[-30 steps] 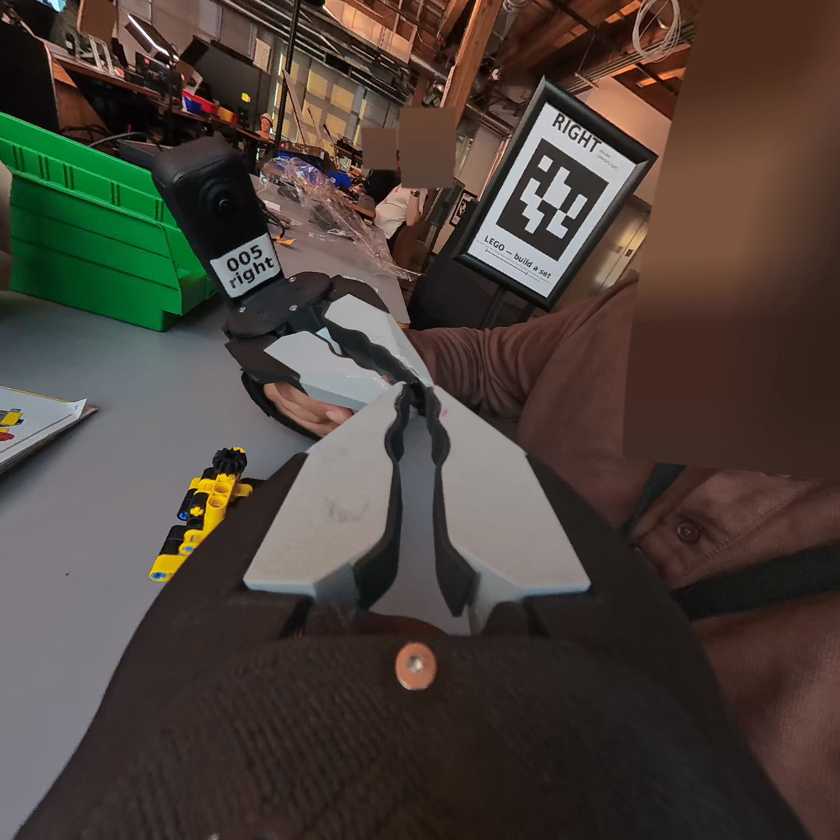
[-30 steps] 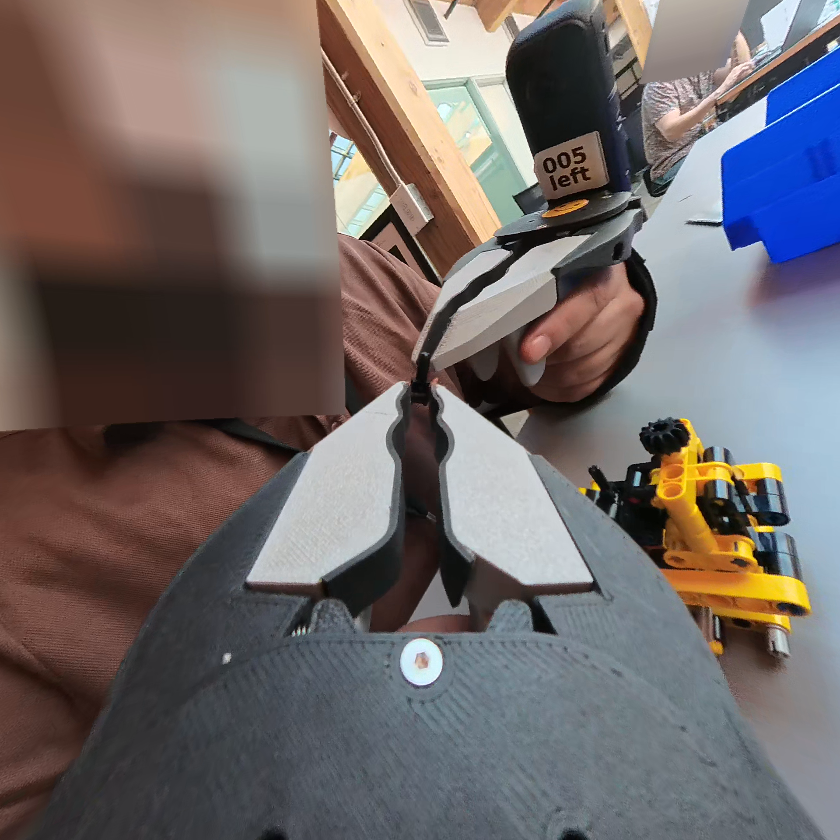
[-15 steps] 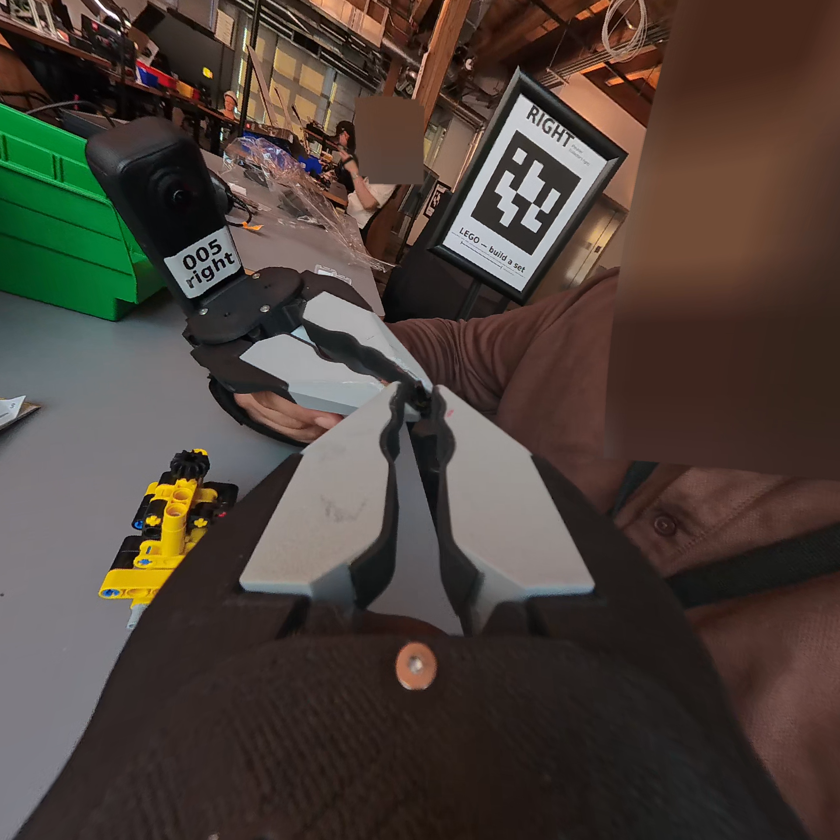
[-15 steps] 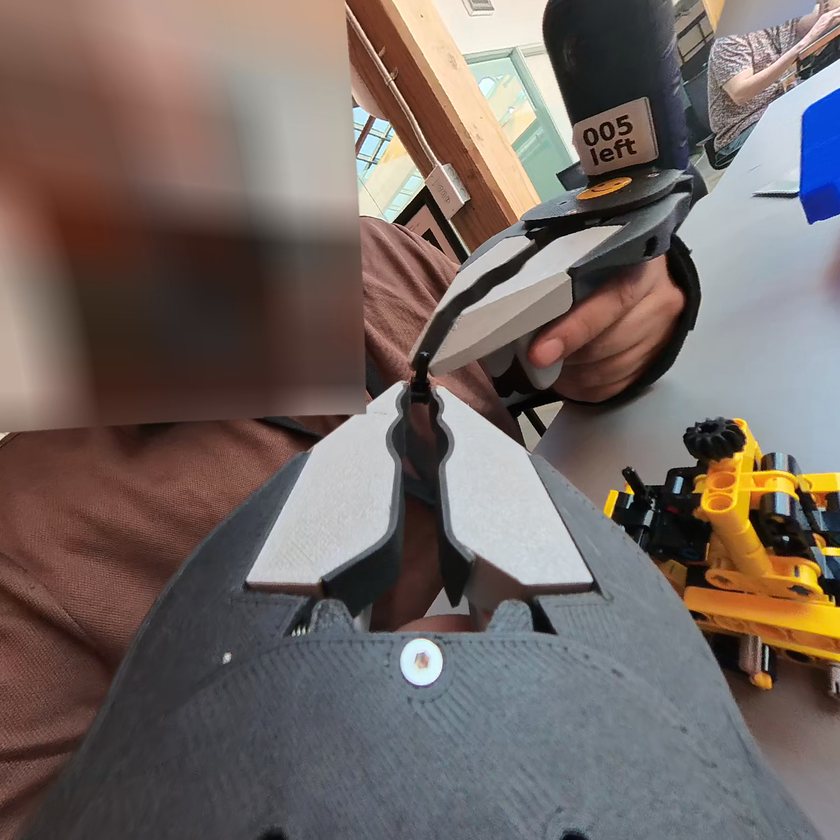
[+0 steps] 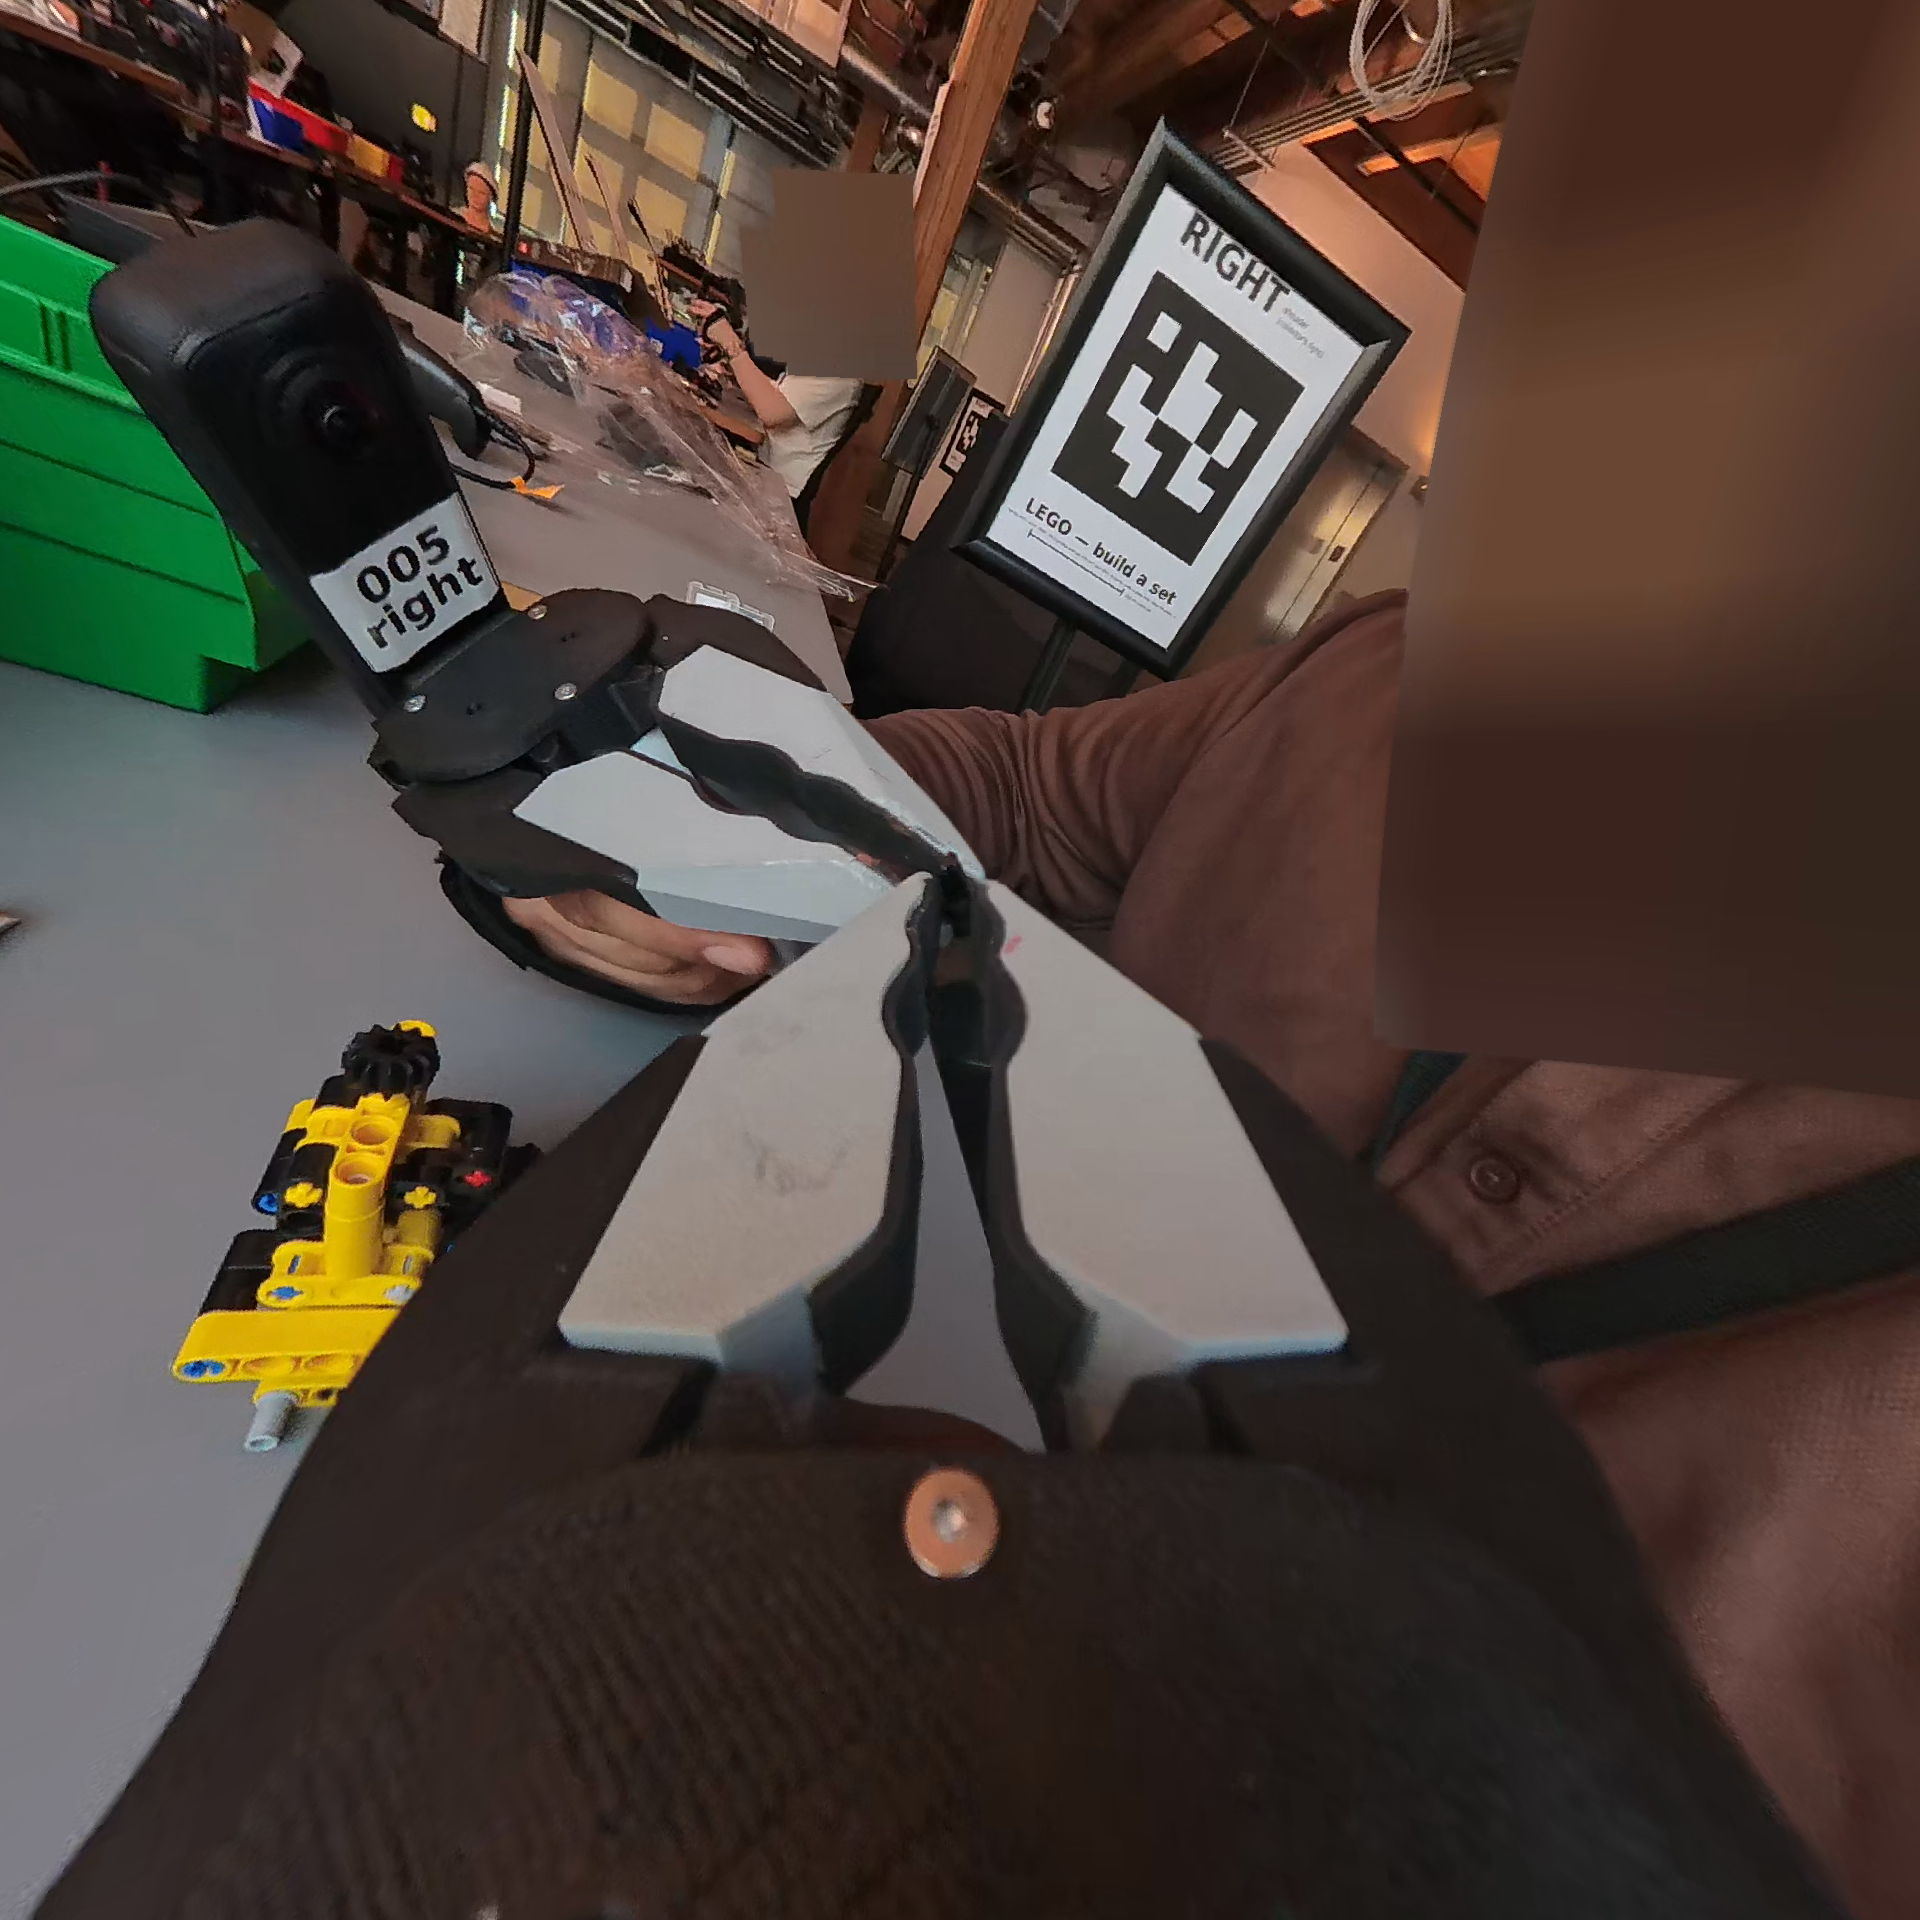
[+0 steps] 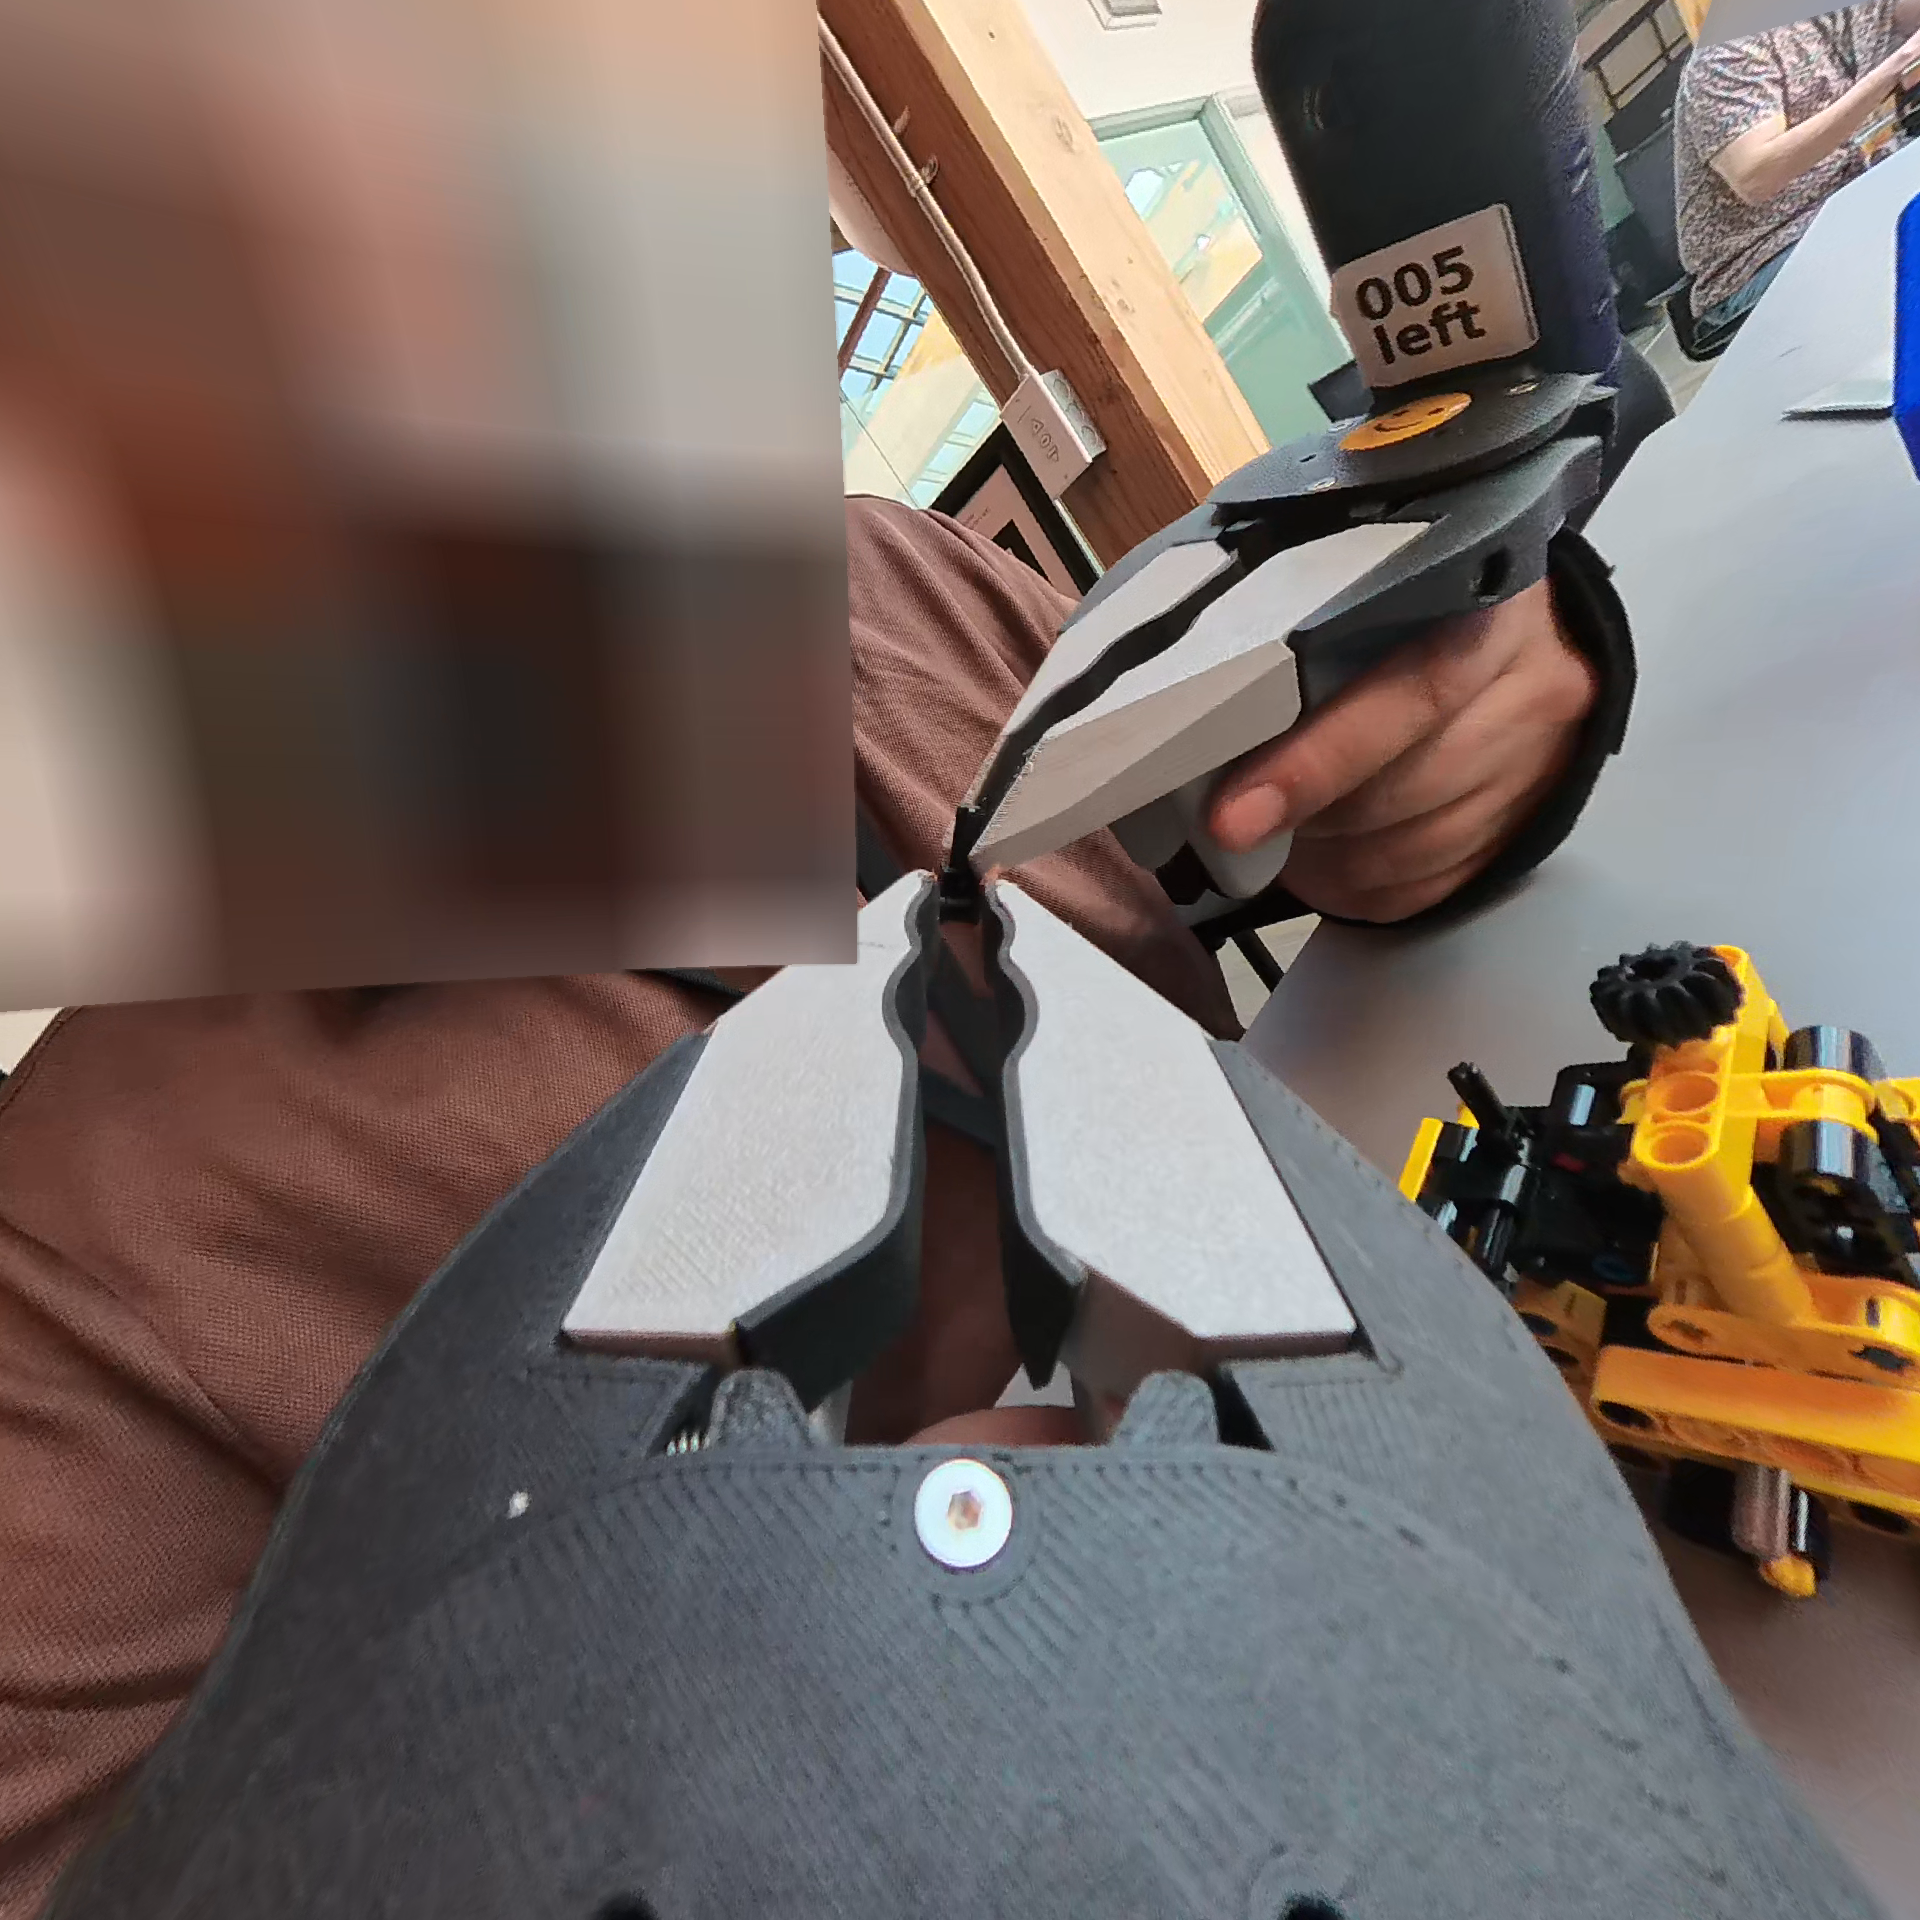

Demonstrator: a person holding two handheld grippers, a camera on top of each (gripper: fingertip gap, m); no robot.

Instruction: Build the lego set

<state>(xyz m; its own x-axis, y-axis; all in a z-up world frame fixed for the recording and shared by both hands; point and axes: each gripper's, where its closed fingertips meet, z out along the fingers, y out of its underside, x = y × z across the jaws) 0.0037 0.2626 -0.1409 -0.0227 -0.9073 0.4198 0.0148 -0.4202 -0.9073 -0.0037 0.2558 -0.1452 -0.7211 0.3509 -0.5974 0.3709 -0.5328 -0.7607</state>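
Note:
A yellow and black lego model (image 5: 343,1195) with a black gear on top lies on the grey table (image 5: 156,935); it also shows in the right wrist view (image 6: 1714,1195). My left gripper (image 5: 951,904) and my right gripper (image 6: 961,894) meet tip to tip just off the table's near edge, in front of the person's brown shirt. A small black lego piece (image 6: 961,847) is pinched between the two tips, and both grippers are shut on it. The right gripper (image 5: 930,868) comes in from the left in the left wrist view. The left gripper (image 6: 982,821) comes in from the upper right in the right wrist view.
A green bin (image 5: 94,499) stands at the far left of the table and a blue bin (image 6: 1910,312) at the far right. A framed sign (image 5: 1184,405) stands behind the table. Clear plastic bags (image 5: 644,416) lie farther back, where a person (image 5: 810,416) sits. Only a small space, under 4 cm, lies between the two pairs of fingers.
Both grippers have stayed tip to tip on the small black piece. Both views have swung a little, so the booklet has left the left view and the model looks nearer in the right view.

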